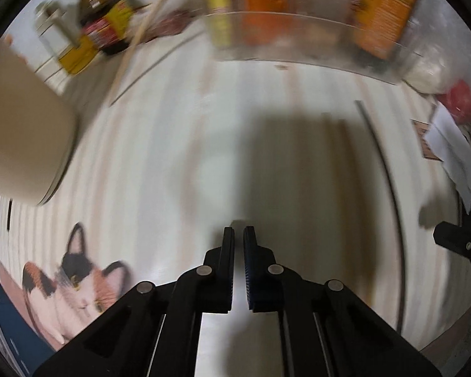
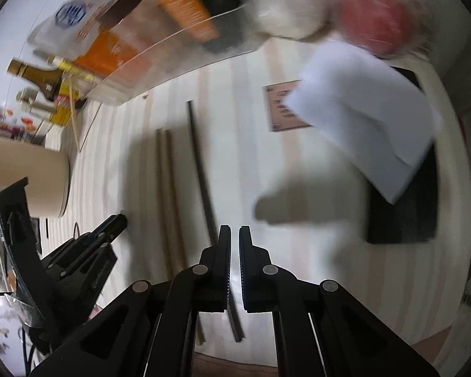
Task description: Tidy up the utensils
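Right tongs [image 2: 233, 235] shut over dark chopstick [image 2: 201, 169]; pale wooden pair [image 2: 169, 194] beside it.

A dark chopstick [image 2: 201, 169] is lying flat on the striped tabletop [image 2: 298, 163], running lengthwise away from the camera, its near end passing under the right hand-held gripper [image 2: 232, 229]. Just beside it on the left, a pair of tan wooden chopsticks [image 2: 169, 194] is lying side by side, roughly parallel to it. Farther off, another light wooden chopstick [image 1: 141, 31] is lying tilted beside a tan cylindrical container [image 1: 22, 125].
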The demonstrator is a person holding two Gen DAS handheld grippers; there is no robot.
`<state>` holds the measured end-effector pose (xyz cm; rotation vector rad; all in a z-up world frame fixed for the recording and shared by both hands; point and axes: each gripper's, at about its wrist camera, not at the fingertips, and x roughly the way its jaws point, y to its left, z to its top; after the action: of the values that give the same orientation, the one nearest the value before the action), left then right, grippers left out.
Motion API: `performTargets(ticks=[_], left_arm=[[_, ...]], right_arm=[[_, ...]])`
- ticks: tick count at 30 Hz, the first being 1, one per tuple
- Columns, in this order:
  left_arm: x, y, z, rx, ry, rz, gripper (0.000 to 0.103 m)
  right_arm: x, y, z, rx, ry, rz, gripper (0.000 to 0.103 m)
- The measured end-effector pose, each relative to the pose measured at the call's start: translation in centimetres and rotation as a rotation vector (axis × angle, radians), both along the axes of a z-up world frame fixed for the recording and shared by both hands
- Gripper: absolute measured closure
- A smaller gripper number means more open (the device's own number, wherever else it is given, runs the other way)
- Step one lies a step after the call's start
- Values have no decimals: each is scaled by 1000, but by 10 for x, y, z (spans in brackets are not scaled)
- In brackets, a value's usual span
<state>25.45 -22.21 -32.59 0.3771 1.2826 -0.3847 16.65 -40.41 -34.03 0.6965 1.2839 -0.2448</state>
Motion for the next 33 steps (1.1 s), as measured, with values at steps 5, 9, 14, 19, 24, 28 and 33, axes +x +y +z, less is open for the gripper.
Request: performTargets(ticks=[5,9,14,19,24,28,33], left_arm=[[11,31,7,-126,91,109,95],[10,28,12,-137,87,103,56],[-5,8,20,-163,94,81,40],[-14,-14,17,-168,108,7,40],[-22,-46,1,-76,80,-76,44],[-30,-54,-2,-59,22,-130,57],[-34,-54,-2,-59,3,-153,96]], right_arm=[[18,18,-9,21,21,70,97],[32,37,-24,-23,72,143,96],[34,46,-26,-134,105,189,103],[9,20,-31,-83,124,82,103],[-13,3,-33,-45,128,4,103],[-26,-8,-27,-27,104,-40,103],[-27,-10,-19,-20,83,-54,103]])
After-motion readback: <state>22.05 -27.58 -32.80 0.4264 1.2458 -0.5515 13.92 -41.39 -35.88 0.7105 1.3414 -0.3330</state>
